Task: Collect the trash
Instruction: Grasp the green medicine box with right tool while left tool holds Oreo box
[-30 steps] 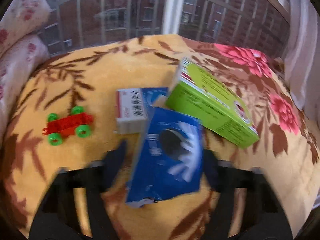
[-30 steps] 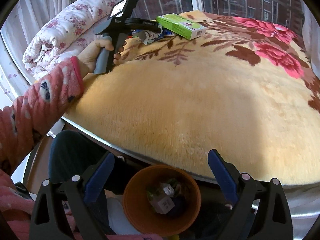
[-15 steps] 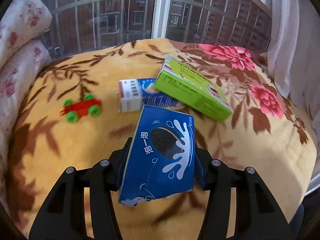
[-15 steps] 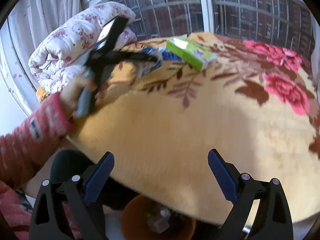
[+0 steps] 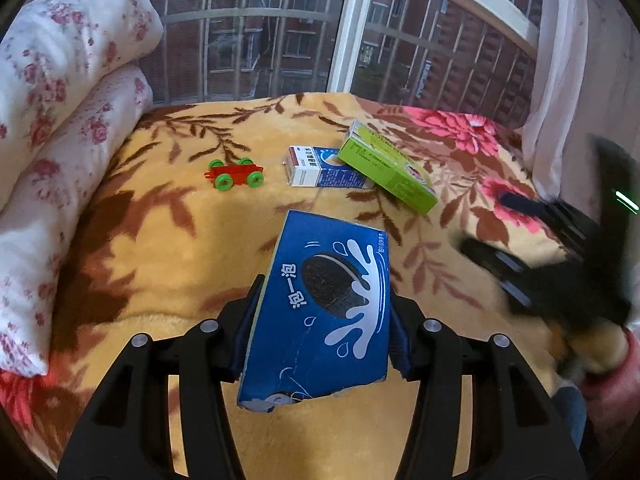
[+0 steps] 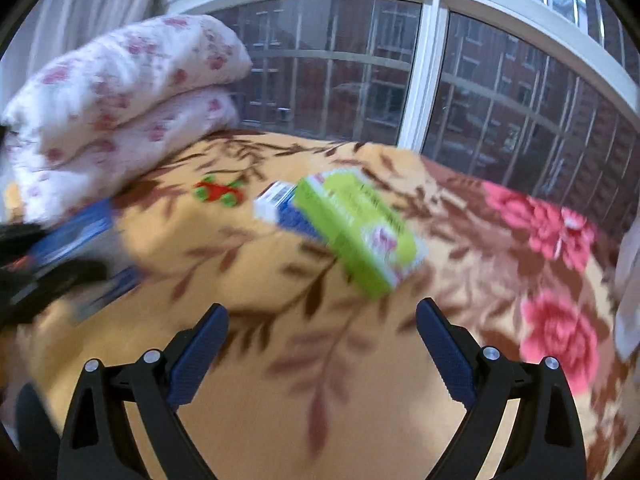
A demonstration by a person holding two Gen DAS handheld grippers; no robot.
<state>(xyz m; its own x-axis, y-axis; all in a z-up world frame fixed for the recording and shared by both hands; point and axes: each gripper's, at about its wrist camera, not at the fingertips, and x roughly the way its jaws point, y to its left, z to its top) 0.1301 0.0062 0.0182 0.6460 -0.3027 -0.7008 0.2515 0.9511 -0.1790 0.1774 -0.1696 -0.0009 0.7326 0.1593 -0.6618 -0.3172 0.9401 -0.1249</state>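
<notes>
A blue cookie box (image 5: 324,312) is clamped between the two pads of the left gripper (image 5: 325,320), lifted clear of the yellow flowered blanket (image 5: 160,248), its torn lower edge hanging toward the camera. Beyond the left fingertips, a green box (image 5: 386,168) is seen propped across a small blue-and-white box (image 5: 320,168), the two touching. A red toy car with green wheels (image 5: 235,174) is set to the left of them, apart. A rolled floral quilt (image 5: 60,120) is piled far to the left. The right gripper (image 6: 322,344) is held wide open and empty above the blanket, with the green box (image 6: 356,232) lying ahead between its fingers, blurred. In the left view the right gripper is glimpsed as a dark blur at the right edge.
</notes>
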